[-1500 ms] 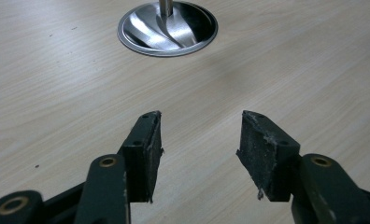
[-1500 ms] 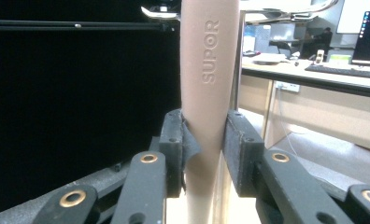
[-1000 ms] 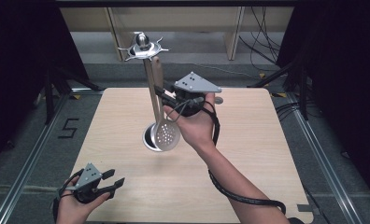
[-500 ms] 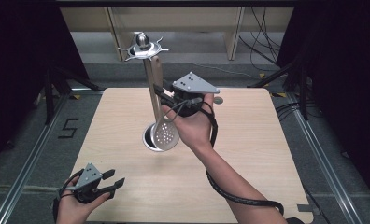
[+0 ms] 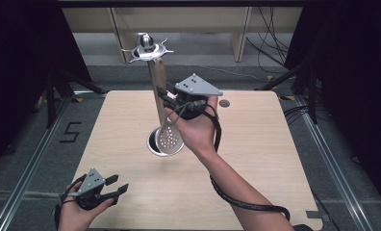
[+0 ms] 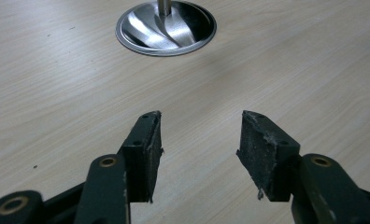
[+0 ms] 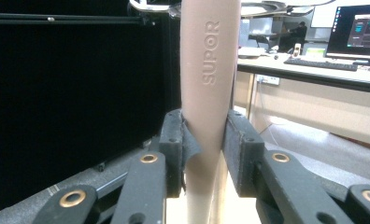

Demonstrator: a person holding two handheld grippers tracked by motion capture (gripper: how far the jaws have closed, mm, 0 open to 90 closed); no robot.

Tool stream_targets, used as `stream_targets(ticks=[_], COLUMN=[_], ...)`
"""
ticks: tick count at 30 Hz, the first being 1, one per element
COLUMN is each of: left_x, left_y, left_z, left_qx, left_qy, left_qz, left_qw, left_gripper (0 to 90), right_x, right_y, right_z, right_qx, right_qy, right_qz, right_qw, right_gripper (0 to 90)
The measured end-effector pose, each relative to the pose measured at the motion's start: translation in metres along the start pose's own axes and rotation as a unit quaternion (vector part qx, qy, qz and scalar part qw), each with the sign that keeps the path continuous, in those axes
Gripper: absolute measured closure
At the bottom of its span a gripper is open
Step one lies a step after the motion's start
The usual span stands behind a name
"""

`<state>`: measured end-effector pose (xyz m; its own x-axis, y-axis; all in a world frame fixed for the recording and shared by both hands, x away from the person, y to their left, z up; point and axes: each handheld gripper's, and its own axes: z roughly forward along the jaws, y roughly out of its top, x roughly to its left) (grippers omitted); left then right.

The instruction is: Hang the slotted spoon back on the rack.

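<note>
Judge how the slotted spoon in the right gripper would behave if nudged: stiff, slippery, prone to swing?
The slotted spoon looks rigid, its handle straight between the right gripper pads. Its smooth handle may slip. Its perforated bowl hangs low, so it could pivot.

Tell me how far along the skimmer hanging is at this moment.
Done: the right claw is shut on the skimmer's handle, with the skimmer upright beside the utensil rack. In hand: its handle top sits near the rack's hooks. Left: whether it hangs there I cannot tell; then release. The left claw is open over the table.
</note>
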<state>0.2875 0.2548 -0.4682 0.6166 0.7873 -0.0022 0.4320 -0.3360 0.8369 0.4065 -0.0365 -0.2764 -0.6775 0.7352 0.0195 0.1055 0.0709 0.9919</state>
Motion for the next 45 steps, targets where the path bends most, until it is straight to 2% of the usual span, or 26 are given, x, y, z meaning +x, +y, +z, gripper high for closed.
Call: stream_targets(ticks=[1, 2, 5, 7, 8, 10, 12, 13, 14, 15, 19, 20, 21, 23, 26, 27, 28, 31, 32, 35, 36, 38, 40, 41, 42, 45], left_x=[0.0, 0.003, 0.001, 0.002, 0.002, -0.001, 0.0, 0.0, 0.002, 0.002, 0.002, 0.001, 0.0, 0.0, -0.001, 0.001, 0.001, 0.001, -0.001, -0.001, 0.001, -0.001, 0.002, 0.002, 0.0, 0.0], left_y=[0.0, 0.001, 0.0, 0.0, 0.0, -0.001, 0.0, 0.0, 0.001, 0.001, 0.001, 0.0, 0.0, 0.0, 0.0, 0.0, 0.0, 0.0, 0.0, -0.001, 0.0, 0.0, 0.0, 0.0, 0.0, 0.0], left_z=[0.0, 0.0, 0.0, 0.0, 0.0, 0.0, 0.0, 0.0, 0.0, 0.0, 0.0, 0.0, 0.0, 0.0, 0.0, 0.0, 0.0, 0.0, 0.0, 0.0, 0.0, 0.0, 0.0, 0.0, 0.0, 0.0], left_qx=[0.001, 0.003, 0.001, 0.003, 0.003, 0.002, 0.001, 0.001, 0.002, 0.002, 0.001, 0.002, 0.001, 0.001, 0.003, 0.002, 0.002, 0.003, 0.003, 0.004, 0.003, 0.003, 0.006, 0.006, 0.002, 0.003], left_qy=[0.0, -0.001, -0.001, 0.001, 0.001, -0.003, -0.002, -0.003, -0.002, -0.002, -0.002, -0.001, -0.003, -0.003, -0.004, -0.005, -0.005, -0.005, -0.003, -0.004, -0.005, -0.004, -0.003, -0.003, -0.004, -0.004], left_qz=[-0.001, 0.019, 0.011, 0.012, 0.012, -0.01, -0.001, 0.0, 0.016, 0.018, 0.015, 0.006, -0.001, 0.0, -0.006, 0.007, 0.008, 0.007, -0.005, -0.007, 0.008, -0.003, 0.018, 0.018, 0.001, 0.002], left_qw=[1.0, 0.9998, 0.9999, 0.9999, 0.9999, 0.9999, 1.0, 1.0, 0.9999, 0.9998, 0.9999, 1.0, 1.0, 1.0, 1.0, 1.0, 0.9999, 1.0, 1.0, 1.0, 0.9999, 1.0, 0.9998, 0.9998, 1.0, 1.0], left_gripper=[47.7, 47.8, 47.8, 47.7, 47.7, 47.8, 47.7, 47.7, 47.8, 47.7, 47.8, 47.7, 47.7, 47.8, 47.7, 47.7, 47.7, 47.7, 47.7, 47.7, 47.7, 47.7, 47.7, 47.8, 47.8, 47.7], right_x=[0.0, 0.0, 0.001, 0.0, 0.001, 0.002, 0.003, 0.002, 0.001, 0.002, 0.002, 0.003, 0.002, 0.002, 0.003, 0.004, 0.003, 0.003, 0.003, 0.004, 0.003, 0.004, 0.004, 0.004, 0.004, 0.003], right_y=[0.0, 0.0, 0.0, 0.0, 0.0, 0.0, 0.0, 0.0, 0.001, 0.0, 0.0, 0.0, 0.0, 0.0, 0.001, 0.001, 0.002, 0.002, 0.003, 0.003, 0.004, 0.004, 0.004, 0.004, 0.004, 0.005], right_z=[0.0, 0.001, 0.001, 0.002, 0.002, 0.003, 0.003, 0.004, 0.005, 0.005, 0.007, 0.007, 0.008, 0.008, 0.008, 0.008, 0.009, 0.01, 0.01, 0.01, 0.011, 0.011, 0.011, 0.011, 0.012, 0.012], right_qx=[0.001, 0.0, 0.008, 0.005, 0.008, 0.01, 0.012, 0.011, 0.01, 0.014, 0.014, 0.017, 0.016, 0.016, 0.022, 0.025, 0.023, 0.024, 0.027, 0.031, 0.031, 0.032, 0.034, 0.034, 0.033, 0.034], right_qy=[-0.001, -0.002, -0.007, -0.005, -0.006, -0.006, -0.007, -0.006, -0.008, -0.006, -0.007, -0.006, -0.006, -0.007, -0.01, -0.01, -0.008, -0.01, -0.011, -0.012, -0.012, -0.013, -0.014, -0.014, -0.015, -0.016], right_qz=[0.001, -0.001, 0.013, -0.003, 0.003, 0.001, 0.012, 0.008, 0.0, 0.006, 0.003, 0.01, 0.004, 0.002, 0.013, 0.013, 0.005, 0.004, 0.002, 0.001, 0.0, 0.003, 0.004, 0.004, 0.001, -0.002], right_qw=[1.0, 1.0, 0.9999, 1.0, 0.9999, 0.9999, 0.9998, 0.9999, 0.9999, 0.9999, 0.9999, 0.9998, 0.9999, 0.9998, 0.9996, 0.9996, 0.9997, 0.9997, 0.9996, 0.9995, 0.9995, 0.9994, 0.9993, 0.9993, 0.9994, 0.9993], right_gripper=[71.0, 71.1, 71.0, 71.1, 71.1, 71.0, 71.1, 71.1, 71.1, 71.1, 71.1, 71.1, 71.1, 71.1, 71.1, 71.1, 71.1, 71.1, 71.2, 71.2, 71.2, 71.2, 71.2, 71.2, 71.2, 71.2])
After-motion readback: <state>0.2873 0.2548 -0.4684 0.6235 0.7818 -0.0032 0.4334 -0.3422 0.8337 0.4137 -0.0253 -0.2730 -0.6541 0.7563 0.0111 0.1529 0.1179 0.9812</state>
